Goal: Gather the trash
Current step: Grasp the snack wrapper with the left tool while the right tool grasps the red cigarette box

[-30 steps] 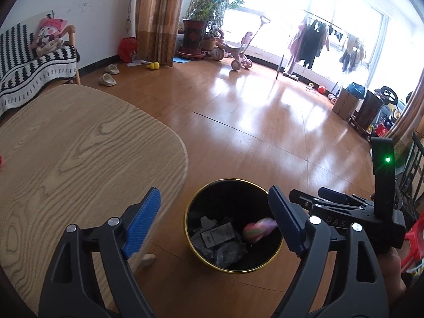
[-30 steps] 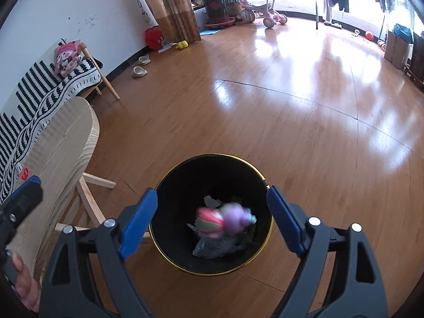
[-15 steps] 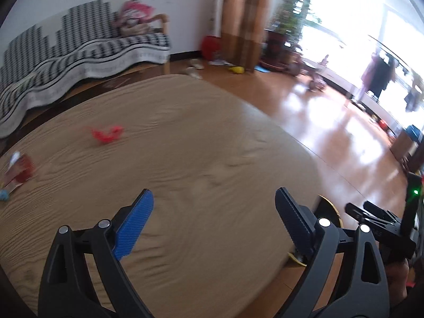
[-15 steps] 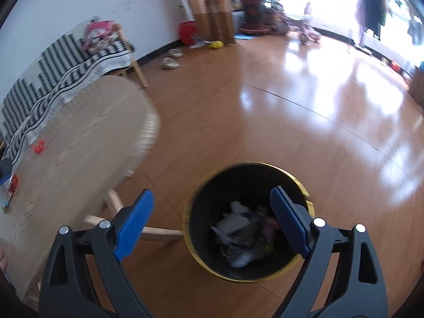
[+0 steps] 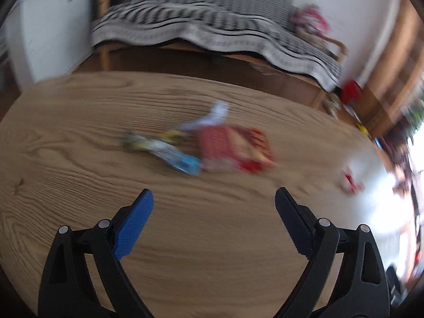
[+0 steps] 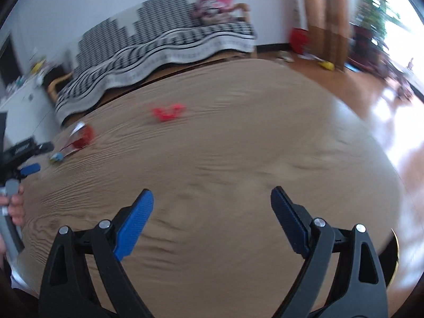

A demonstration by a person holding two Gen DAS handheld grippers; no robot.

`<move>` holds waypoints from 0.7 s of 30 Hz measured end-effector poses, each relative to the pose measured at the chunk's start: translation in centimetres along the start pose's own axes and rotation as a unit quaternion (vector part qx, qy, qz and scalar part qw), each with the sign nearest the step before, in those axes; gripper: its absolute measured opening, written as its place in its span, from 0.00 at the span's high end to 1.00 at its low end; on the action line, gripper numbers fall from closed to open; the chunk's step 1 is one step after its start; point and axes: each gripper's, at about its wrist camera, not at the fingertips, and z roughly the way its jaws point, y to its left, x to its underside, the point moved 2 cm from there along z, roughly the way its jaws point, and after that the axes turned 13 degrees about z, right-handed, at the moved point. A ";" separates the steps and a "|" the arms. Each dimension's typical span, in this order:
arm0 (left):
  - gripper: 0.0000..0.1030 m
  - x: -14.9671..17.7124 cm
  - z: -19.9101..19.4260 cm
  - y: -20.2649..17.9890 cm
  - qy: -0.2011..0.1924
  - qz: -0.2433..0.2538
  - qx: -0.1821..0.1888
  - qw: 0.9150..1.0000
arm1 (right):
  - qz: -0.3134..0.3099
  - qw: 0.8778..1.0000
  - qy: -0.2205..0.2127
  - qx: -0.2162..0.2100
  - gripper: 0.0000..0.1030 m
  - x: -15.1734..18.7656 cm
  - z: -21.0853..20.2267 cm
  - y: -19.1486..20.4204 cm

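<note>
A rounded wooden desk [image 5: 212, 238] with strong grain is seen in both views. Beyond its far edge, a sofa covered by a black-and-white patterned throw [image 6: 164, 45] is set against a white wall. A pink soft toy [image 6: 214, 5] is propped at the sofa's end. Brown curtains [image 6: 326, 13] are hung nearby, above glossy wooden floor [image 6: 384, 111].

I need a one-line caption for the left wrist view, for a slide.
Open left gripper above a wooden table, facing a red wrapper and a blue wrapper.
</note>
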 end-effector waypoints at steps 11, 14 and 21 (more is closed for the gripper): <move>0.13 -2.8 6.4 5.2 0.051 -0.091 -0.035 0.994 | -0.042 0.999 0.011 -0.022 0.15 0.3 3.2 7.8; 0.22 -3.0 6.7 5.1 0.047 -0.070 -0.056 0.995 | -0.021 0.999 0.021 -0.034 0.15 -0.6 4.6 8.0; 0.84 -2.4 6.1 6.0 0.046 -0.050 -0.046 0.997 | -0.022 0.997 0.046 -0.056 0.15 -1.3 7.9 11.2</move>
